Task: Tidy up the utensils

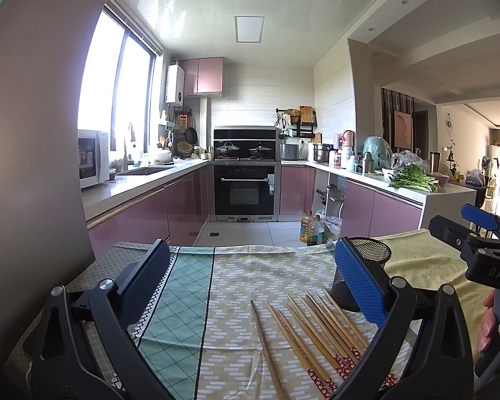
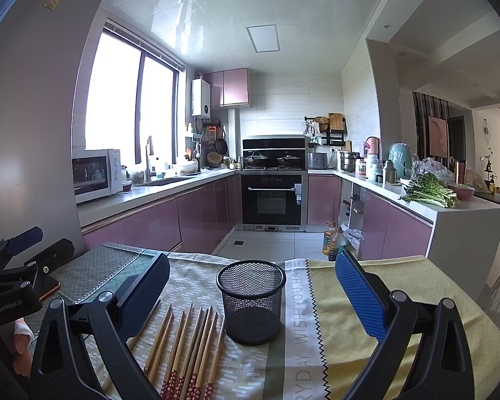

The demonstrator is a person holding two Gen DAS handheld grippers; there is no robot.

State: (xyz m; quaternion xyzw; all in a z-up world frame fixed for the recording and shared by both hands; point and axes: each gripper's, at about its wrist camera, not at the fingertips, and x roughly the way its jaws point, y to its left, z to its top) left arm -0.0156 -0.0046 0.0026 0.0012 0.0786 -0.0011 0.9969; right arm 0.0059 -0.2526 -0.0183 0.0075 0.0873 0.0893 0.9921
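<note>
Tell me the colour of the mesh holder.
Black mesh holder, clearest in the right wrist view.

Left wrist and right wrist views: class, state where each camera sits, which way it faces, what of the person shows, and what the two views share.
Left wrist view: sits on the left claw, facing across the table toward the kitchen, above the chopsticks; the other claw and a hand show at right.
Right wrist view: sits on the right claw, facing the same way, centred on the mesh cup; the other claw and fingers show at left.
Shared: chopsticks, mesh cup, tablecloth, oven.
</note>
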